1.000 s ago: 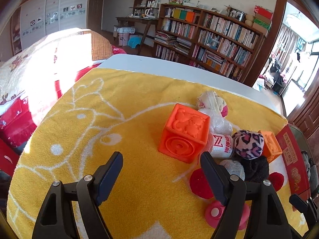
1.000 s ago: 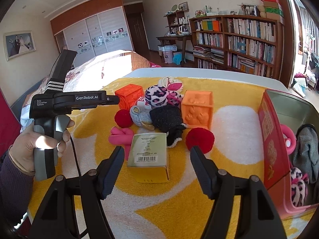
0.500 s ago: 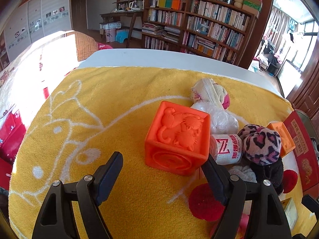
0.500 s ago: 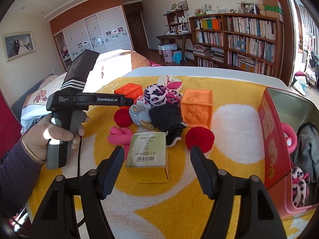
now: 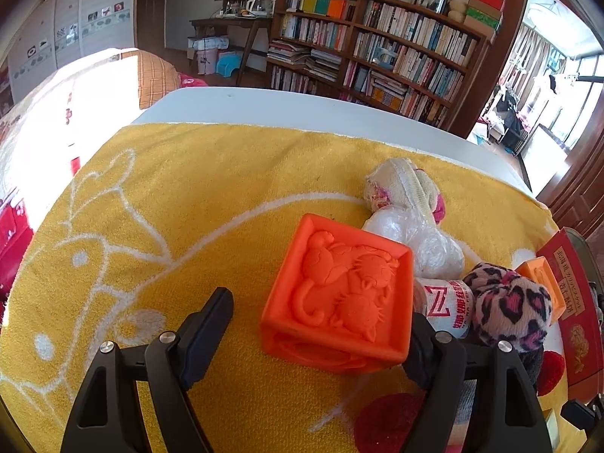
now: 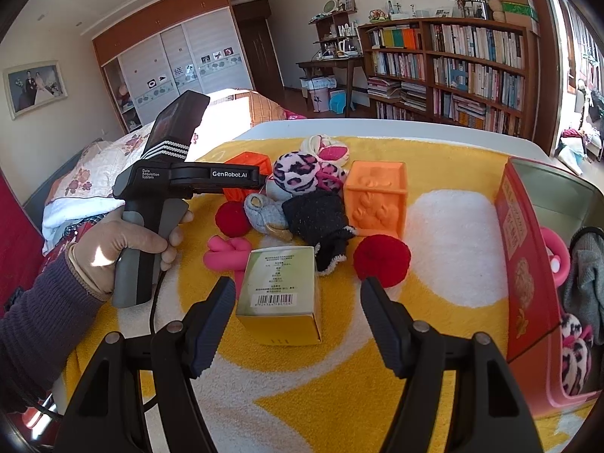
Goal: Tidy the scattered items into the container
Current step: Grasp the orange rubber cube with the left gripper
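A bedroom table, draped in a yellow towel (image 5: pixel 211 196), mid-tidy. The left gripper (image 5: pixel 321 324) has closed in on the red-orange cube (image 5: pixel 336 298), which a second ago sat well ahead of the fingers and now fills the gap between them. Its jaws are closing: the right finger sits against or just behind the cube's edge, while a strip of towel still shows between the left finger (image 5: pixel 209 321) and the cube's near face, so no pinch yet. The cube rests on the towel at the left end of the pile, touching a white yarn ball (image 5: pixel 415 241) and a labelled roll (image 5: pixel 441 305), with a leopard-print sock ball (image 5: pixel 509 305) just beyond.

The right gripper (image 6: pixel 298 315) has not budged over that second. It hovers with jaws spread either side of a small yellow box (image 6: pixel 281 287), clear of both faces. Behind the box lie a red pom-pom (image 6: pixel 381 256), a black sock (image 6: pixel 321 219), a paler orange cube (image 6: pixel 377 196) and a pink toy (image 6: pixel 226 255).

The container, a red tin (image 6: pixel 523 264), stands at the towel's right edge, already holding a grey sock, a pink piece and a leopard-print sock. Most items are still out. The approach looks finished; the grasp appears next, then a carry across the whole pile to the tin.
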`<state>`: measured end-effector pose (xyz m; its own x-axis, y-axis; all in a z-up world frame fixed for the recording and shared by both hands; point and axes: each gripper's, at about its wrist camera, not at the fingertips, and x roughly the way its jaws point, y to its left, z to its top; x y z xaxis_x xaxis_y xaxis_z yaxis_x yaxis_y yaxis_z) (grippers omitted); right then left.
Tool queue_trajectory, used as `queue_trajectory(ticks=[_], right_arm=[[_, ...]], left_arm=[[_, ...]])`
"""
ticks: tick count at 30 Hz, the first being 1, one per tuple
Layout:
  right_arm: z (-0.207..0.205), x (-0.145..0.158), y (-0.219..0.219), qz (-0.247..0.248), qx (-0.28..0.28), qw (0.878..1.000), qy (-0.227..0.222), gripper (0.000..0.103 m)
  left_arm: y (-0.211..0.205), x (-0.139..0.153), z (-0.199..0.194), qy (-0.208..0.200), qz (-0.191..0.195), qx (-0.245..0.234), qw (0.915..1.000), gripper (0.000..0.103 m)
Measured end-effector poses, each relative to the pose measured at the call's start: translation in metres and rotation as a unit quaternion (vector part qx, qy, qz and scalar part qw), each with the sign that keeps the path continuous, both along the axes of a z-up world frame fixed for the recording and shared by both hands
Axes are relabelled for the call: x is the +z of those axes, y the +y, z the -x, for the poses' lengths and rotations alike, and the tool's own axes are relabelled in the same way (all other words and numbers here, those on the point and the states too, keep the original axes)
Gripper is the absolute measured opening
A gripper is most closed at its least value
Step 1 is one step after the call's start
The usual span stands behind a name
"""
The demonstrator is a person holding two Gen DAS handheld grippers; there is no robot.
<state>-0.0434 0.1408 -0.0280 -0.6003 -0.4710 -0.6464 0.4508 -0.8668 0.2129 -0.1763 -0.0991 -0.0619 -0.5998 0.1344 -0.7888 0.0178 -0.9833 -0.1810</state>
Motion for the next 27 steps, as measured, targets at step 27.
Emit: queue_trajectory(ticks=[27], right_arm=[[0.023, -0.024, -0.002, -0.010, -0.014, 0.998, -0.063, 0.073]], left_arm=[[-0.005, 0.026, -0.042, 0.041, -0.007, 0.022, 0.9989, 0.056]])
